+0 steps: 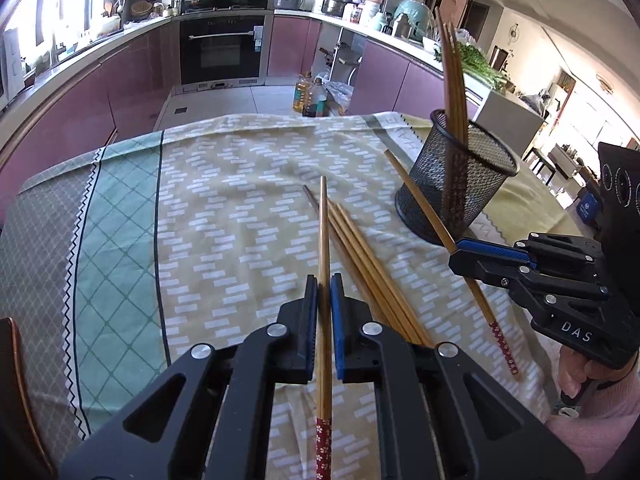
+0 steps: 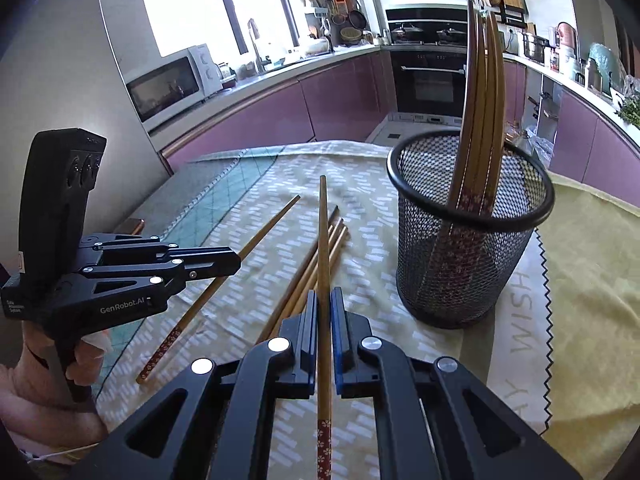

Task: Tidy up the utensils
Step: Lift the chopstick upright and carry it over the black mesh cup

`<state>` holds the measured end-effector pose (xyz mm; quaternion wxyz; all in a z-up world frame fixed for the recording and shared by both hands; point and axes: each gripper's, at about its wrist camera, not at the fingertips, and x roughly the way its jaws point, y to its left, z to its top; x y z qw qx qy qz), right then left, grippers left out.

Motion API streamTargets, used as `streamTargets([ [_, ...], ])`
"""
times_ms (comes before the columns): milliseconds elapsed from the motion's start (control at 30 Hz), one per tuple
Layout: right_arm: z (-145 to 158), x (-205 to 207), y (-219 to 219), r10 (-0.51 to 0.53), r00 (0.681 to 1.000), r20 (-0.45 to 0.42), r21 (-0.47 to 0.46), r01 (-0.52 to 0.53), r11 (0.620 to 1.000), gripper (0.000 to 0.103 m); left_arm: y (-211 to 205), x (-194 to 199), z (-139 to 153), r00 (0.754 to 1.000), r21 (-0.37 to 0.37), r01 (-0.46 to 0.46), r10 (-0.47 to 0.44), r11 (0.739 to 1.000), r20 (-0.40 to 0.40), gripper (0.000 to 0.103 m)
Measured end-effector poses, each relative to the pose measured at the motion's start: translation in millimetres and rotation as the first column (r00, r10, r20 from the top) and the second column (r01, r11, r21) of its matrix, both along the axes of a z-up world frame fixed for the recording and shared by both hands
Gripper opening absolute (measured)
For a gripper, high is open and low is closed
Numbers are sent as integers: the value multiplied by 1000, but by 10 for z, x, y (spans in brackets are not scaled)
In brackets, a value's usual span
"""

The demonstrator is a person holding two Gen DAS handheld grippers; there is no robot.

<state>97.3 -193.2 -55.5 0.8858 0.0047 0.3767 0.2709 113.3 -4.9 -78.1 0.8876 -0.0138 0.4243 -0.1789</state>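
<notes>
My left gripper (image 1: 324, 284) is shut on a wooden chopstick (image 1: 323, 232) with a red patterned end, held above the cloth. My right gripper (image 2: 324, 298) is shut on another such chopstick (image 2: 323, 240). The right gripper also shows in the left wrist view (image 1: 460, 250) with its chopstick (image 1: 420, 204); the left gripper shows in the right wrist view (image 2: 236, 260) with its chopstick (image 2: 264, 232). Several loose chopsticks (image 1: 360, 252) lie on the cloth between them, also in the right wrist view (image 2: 320, 264). A black mesh cup (image 2: 468, 240) stands to the right and holds several chopsticks (image 2: 484, 92); it also shows in the left wrist view (image 1: 456, 184).
The table carries a yellow, green and grey patterned cloth (image 1: 224, 208). Behind it are purple kitchen cabinets (image 1: 132, 76), an oven (image 1: 222, 50), oil bottles on the floor (image 1: 312, 94) and a microwave (image 2: 172, 80) on the counter.
</notes>
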Motion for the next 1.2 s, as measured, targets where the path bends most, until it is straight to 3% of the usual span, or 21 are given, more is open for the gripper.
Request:
streamTargets([
  [533, 468, -213, -161, 2, 992, 127, 68, -11, 998, 6, 10, -253, 620, 992, -157, 96, -82, 983, 93, 7],
  [1200, 826, -220, -523, -54, 971, 234, 121, 26, 992, 6, 1, -261, 1070, 971, -251, 179, -130, 951, 200, 7],
])
